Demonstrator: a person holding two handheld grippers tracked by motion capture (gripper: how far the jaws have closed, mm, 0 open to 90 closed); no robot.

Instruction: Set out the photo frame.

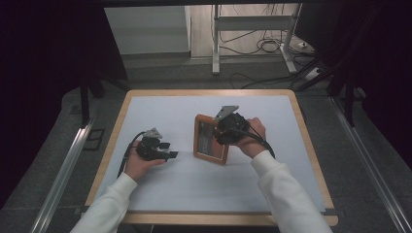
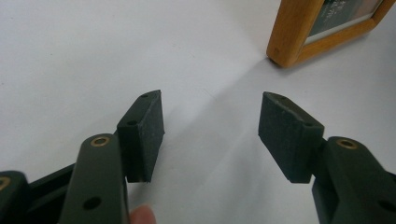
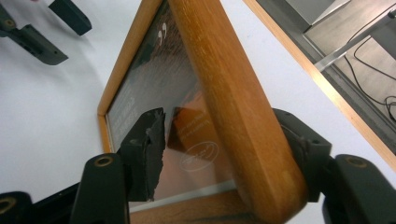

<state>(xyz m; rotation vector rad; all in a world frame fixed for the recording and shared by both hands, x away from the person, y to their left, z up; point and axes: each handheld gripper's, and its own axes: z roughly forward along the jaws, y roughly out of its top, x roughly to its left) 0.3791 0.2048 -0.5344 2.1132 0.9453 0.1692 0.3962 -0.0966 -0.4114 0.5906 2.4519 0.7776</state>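
A wooden picture frame (image 1: 206, 141) with a dark glazed print stands tilted near the middle of the white mat (image 1: 194, 184). My right gripper (image 1: 228, 128) is shut on its right-hand rail. In the right gripper view one pad presses the glass and the other sits behind the picture frame (image 3: 233, 107), with the right gripper (image 3: 219, 116) close to a corner. My left gripper (image 1: 167, 149) rests low on the mat left of the frame, open and holding nothing. In the left gripper view the left gripper (image 2: 212, 100) points at bare mat, with a corner of the picture frame (image 2: 299, 32) at the upper right.
The table's wooden rim (image 1: 209, 92) runs around the mat. Beyond the far edge are metal stand legs (image 1: 216, 43) and loose cables (image 1: 267, 46) on the floor. The left gripper (image 3: 74, 42) appears at the top left of the right gripper view.
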